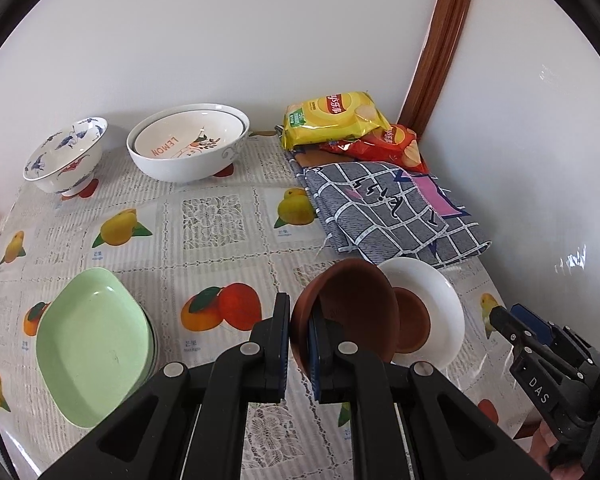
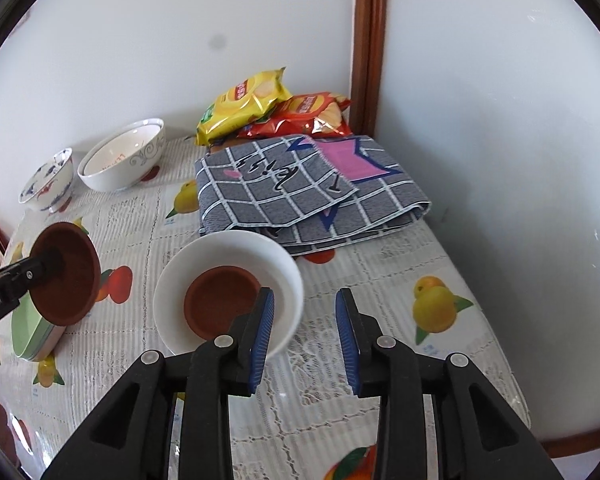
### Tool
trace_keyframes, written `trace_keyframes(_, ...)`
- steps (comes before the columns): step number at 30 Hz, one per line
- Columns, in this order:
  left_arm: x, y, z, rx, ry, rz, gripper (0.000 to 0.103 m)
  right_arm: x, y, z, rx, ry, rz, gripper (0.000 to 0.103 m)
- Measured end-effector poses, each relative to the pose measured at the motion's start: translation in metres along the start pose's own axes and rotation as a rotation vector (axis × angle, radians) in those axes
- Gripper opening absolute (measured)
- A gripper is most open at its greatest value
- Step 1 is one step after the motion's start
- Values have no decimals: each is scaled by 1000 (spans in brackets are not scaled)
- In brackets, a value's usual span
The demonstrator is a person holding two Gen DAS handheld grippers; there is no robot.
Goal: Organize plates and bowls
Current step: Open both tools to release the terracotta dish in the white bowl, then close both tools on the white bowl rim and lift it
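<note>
Partly sorted: left claw (image 1: 299, 344) clenched on brown bowl (image 1: 346, 312), lifted; right claw (image 2: 305, 340) released, empty; brown saucer (image 2: 222, 306) inside white bowl (image 2: 260, 252).

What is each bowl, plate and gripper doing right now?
Left gripper: shut on the brown bowl's rim.
Brown bowl: held, lifted, tilted.
Right gripper: jaws open, holding nothing.
White dish: on the table, small brown dish inside.
Green plates: stacked.
Lemon bowl: nested in a white bowl.
Blue-patterned bowl: upright, empty.
Checked cloth: folded.
</note>
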State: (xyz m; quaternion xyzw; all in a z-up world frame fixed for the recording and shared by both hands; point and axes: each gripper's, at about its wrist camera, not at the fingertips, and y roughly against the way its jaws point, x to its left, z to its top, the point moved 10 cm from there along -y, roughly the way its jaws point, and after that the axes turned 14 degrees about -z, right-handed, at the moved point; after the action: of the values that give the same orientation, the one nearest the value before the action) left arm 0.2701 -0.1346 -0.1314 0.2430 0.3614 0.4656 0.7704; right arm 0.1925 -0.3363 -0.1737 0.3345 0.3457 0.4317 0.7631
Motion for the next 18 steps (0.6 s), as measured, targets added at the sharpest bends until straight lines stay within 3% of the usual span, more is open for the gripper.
trace_keyframes(18, -46, -50, -14, 67, -20, -36, 9, -62, -10, -21, 28, -77, -28, 36)
